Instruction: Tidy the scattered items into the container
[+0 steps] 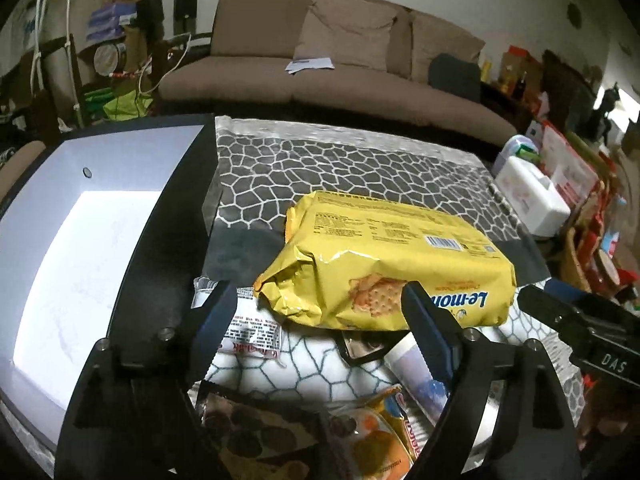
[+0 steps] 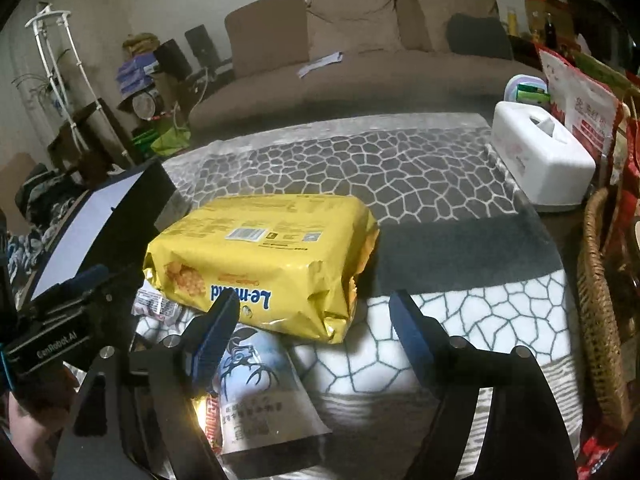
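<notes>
Yellow crinkled foil marks the biscuit pack (image 1: 384,264), lying on the patterned cloth (image 1: 360,168) atop smaller snack packets (image 1: 252,332), just right of the black-walled, white-lined container (image 1: 80,240). Bare cloth lies beyond the pack toward the sofa (image 1: 320,60); a white tissue box (image 2: 540,160) and wicker basket (image 2: 600,300) bound the right edge. My left gripper (image 1: 320,316) and right gripper (image 2: 312,316) stand spread, grasping nothing.

The yellow biscuit pack (image 1: 384,256) carries blue "Le-mon" lettering, upside down. The right gripper (image 1: 592,332) body reads "DAS"; the left gripper (image 2: 60,320) body reads "CenRobot.AI".
</notes>
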Motion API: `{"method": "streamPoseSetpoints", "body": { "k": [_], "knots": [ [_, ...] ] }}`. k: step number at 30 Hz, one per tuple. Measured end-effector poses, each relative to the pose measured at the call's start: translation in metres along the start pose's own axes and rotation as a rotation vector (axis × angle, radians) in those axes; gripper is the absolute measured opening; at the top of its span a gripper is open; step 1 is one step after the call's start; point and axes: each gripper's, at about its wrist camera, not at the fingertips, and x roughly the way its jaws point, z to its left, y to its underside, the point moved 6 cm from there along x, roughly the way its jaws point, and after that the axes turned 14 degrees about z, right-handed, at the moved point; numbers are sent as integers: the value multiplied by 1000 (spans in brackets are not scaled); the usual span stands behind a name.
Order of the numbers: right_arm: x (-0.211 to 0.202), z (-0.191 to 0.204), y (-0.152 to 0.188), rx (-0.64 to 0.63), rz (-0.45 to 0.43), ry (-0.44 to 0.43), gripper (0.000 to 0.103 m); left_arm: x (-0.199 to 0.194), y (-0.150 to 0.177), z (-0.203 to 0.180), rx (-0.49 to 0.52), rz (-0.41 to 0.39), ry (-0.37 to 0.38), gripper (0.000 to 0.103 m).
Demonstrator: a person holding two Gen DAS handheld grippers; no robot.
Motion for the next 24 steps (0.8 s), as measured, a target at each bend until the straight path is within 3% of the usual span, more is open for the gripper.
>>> {"method": "streamPoseSetpoints", "body": {
  "k": [4,5,6,7,12,14,15,16,18,20,24],
  "knots": [
    [6,-1,1,-10,14,18,78,3,-1,-4,14,-3,10,78],
    [7,0,2,-16,19,19,62,2,-1,-5,21,-6,17,67],
    [10,0,3,-24,33,19,18,4,-1,-7,30,1,27,23],
    [13,0,4,-28,46,24,3,7,-1,-8,36,22,16,2],
    [18,-5,7,-21,51,3,3,13,-2,-4,28,27,21,5],
    [21,-8,8,-16,61,-8,3,17,-2,1,5,39,37,27],
    [21,-10,7,-11,62,-11,7,19,-1,3,1,41,45,55],
    [22,-13,7,-1,60,-9,12,20,0,4,-1,39,41,73],
    [22,-18,7,14,61,-4,41,19,1,4,12,20,42,74],
    [22,-23,8,31,55,-31,56,20,2,2,19,15,40,74],
    [15,-27,12,50,29,-99,62,23,2,6,6,22,67,74]
  ]
}}
